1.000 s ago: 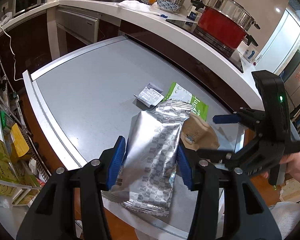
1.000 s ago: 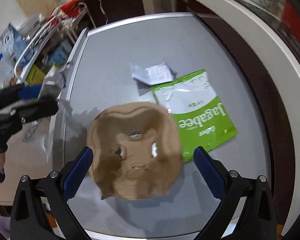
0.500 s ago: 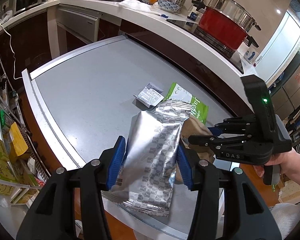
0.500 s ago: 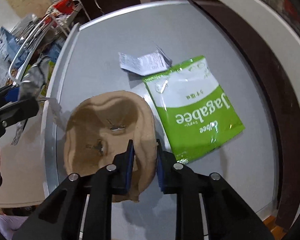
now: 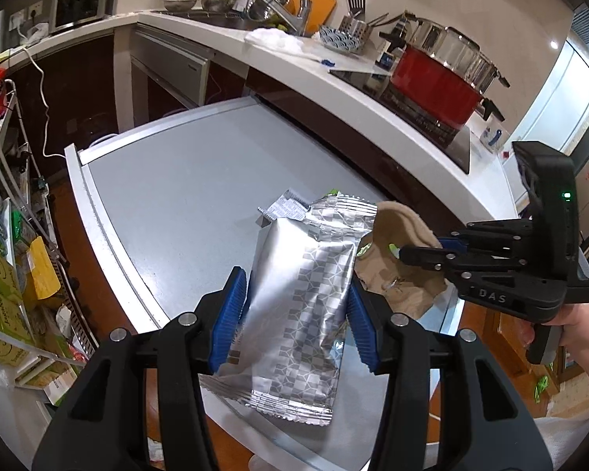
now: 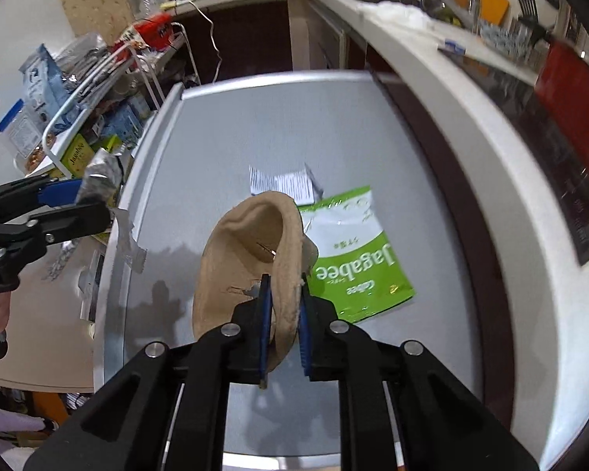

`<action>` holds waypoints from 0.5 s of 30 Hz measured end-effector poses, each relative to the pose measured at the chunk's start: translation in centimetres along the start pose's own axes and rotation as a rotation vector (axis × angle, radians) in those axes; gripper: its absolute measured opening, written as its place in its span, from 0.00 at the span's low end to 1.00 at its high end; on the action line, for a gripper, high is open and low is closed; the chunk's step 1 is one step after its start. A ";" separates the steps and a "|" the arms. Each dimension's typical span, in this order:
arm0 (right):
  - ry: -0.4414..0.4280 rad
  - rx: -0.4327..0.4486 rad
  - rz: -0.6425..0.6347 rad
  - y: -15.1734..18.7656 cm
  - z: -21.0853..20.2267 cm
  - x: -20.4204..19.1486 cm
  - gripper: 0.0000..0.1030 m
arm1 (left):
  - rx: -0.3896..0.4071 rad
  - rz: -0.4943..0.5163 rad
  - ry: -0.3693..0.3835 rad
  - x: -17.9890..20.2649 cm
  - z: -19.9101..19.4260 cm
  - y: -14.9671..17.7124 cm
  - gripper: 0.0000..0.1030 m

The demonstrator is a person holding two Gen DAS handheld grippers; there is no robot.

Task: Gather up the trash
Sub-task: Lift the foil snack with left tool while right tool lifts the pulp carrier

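Note:
My left gripper (image 5: 296,308) is shut on a silver foil wrapper (image 5: 318,243), held above the near edge of the grey table (image 5: 176,180). In the right wrist view this gripper (image 6: 64,200) and its wrapper (image 6: 102,174) show at the far left. My right gripper (image 6: 283,308) is shut on the edge of a brown paper piece (image 6: 247,243), which hangs above the table. The left wrist view has that gripper (image 5: 404,253) and paper (image 5: 396,290) just right of the wrapper. A green Jagabee bag (image 6: 353,251) and a white printed slip (image 6: 282,184) lie flat on the table.
A curved white counter (image 5: 333,90) with a red pot (image 5: 436,86), a sink and utensils runs behind the table. A wire rack (image 6: 78,117) crammed with packets stands off the table's left side. A person's hand (image 5: 581,329) holds the right gripper.
The right gripper's wide-open jaws closed on the brown paper's edge and lifted it off the table. The left gripper rose a little with the silver wrapper.

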State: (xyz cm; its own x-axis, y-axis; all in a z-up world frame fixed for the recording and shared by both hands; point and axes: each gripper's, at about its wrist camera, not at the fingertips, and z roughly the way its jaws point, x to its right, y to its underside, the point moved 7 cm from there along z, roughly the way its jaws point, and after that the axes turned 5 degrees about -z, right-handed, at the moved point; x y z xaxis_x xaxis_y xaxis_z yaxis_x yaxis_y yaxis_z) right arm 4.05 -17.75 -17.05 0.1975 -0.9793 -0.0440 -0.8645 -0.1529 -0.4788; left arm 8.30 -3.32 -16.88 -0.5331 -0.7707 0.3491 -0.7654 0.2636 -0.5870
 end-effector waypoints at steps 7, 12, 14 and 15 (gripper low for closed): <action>0.013 0.109 -0.054 -0.8 -5.1 0.0 0.13 | 0.084 -0.005 -0.037 2.3 -2.9 -0.4 0.49; 0.010 0.200 -0.097 -0.4 -9.8 0.2 0.13 | 0.163 -0.021 -0.091 4.5 -5.6 -0.6 0.49; 0.011 0.222 -0.110 -0.1 -11.1 0.2 0.13 | 0.179 -0.022 -0.111 5.3 -6.3 -0.4 0.49; 0.010 0.232 -0.117 0.2 -11.7 0.2 0.13 | 0.191 -0.019 -0.136 5.9 -6.8 -0.1 0.49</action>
State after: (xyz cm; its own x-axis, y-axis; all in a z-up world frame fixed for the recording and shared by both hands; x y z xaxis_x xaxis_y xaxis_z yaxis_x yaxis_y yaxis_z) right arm -1.50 -19.51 -6.85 0.2839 -0.9583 0.0318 -0.7070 -0.2316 -0.6683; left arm 2.78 -3.92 -9.76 -0.4562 -0.8487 0.2675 -0.6857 0.1436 -0.7136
